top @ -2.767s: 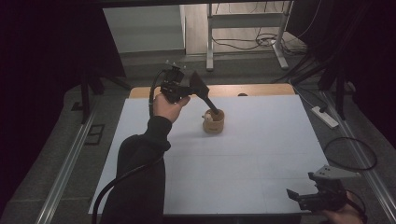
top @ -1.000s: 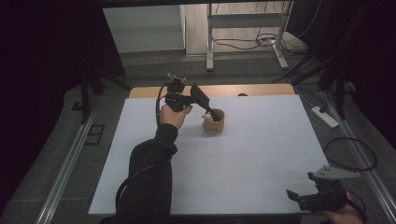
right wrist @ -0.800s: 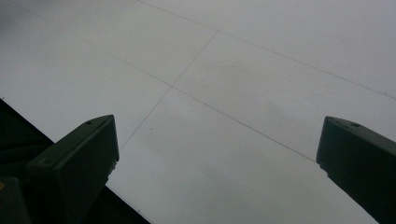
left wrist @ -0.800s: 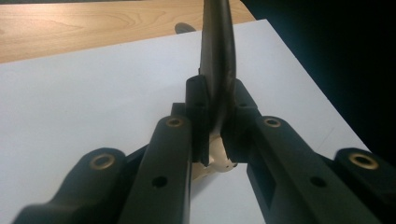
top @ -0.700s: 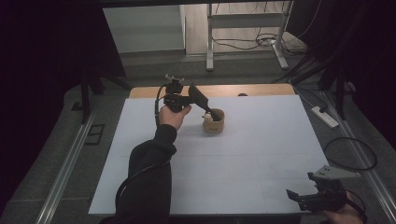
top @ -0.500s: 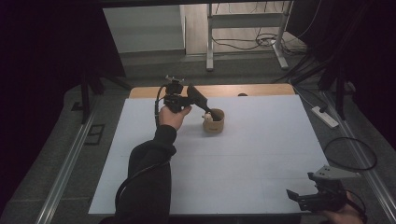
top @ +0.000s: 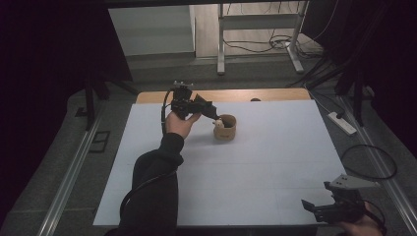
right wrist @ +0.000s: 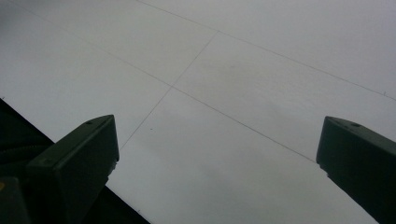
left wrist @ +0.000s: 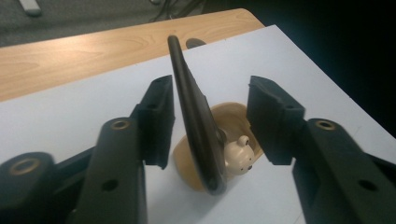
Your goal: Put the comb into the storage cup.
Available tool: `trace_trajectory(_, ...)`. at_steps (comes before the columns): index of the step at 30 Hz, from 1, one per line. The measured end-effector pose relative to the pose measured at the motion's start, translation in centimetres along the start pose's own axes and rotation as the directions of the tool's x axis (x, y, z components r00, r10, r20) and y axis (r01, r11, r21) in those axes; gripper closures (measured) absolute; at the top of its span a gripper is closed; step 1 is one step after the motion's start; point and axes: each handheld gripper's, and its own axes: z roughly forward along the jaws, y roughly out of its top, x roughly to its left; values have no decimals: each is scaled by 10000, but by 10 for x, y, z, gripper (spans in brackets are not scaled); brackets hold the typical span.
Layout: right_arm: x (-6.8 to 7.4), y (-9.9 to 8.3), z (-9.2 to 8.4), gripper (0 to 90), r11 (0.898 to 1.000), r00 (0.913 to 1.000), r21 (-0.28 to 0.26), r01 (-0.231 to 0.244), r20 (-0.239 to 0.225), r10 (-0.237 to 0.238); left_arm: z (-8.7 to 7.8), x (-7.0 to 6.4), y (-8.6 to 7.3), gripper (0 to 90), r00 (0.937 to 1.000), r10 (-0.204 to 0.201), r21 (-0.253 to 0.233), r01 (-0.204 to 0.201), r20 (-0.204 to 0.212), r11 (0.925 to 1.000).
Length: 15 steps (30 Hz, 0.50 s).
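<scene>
a: left gripper (left wrist: 208,121) has just been opening; the dark spoon (left wrist: 194,112) stands loose between its jaws, tip in the tan cup (top: 225,128) at the table's (top: 275,162) far side.

b: back straight out. its long axis leans up, toward the far edge. right gripper (right wrist: 217,154) gapes, empty.

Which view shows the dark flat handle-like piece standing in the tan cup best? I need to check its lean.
The left gripper view: the dark flat handle-like piece rises tilted between the open left tongs, its lower end in the tan round cup. The high view shows it tiny at the cup. The right gripper view faces bare white table.
</scene>
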Motion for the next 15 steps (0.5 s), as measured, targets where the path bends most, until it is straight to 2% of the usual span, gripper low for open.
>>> trace_trajectory(6,0,0,0,0,10000,10000,14,1,-7,-1,-4,-5,1,383,9971,663,-120,-668,-382,9977)
trace_trajectory(10,0,0,0,0,10000,10000,2,-8,-7,8,-5,-9,1,301,9899,1199,-92,-1209,-752,9926)
trace_trajectory(15,0,0,0,0,10000,10000,11,-27,1,27,-6,-13,2,197,9821,1568,-100,-1587,-1039,9873)
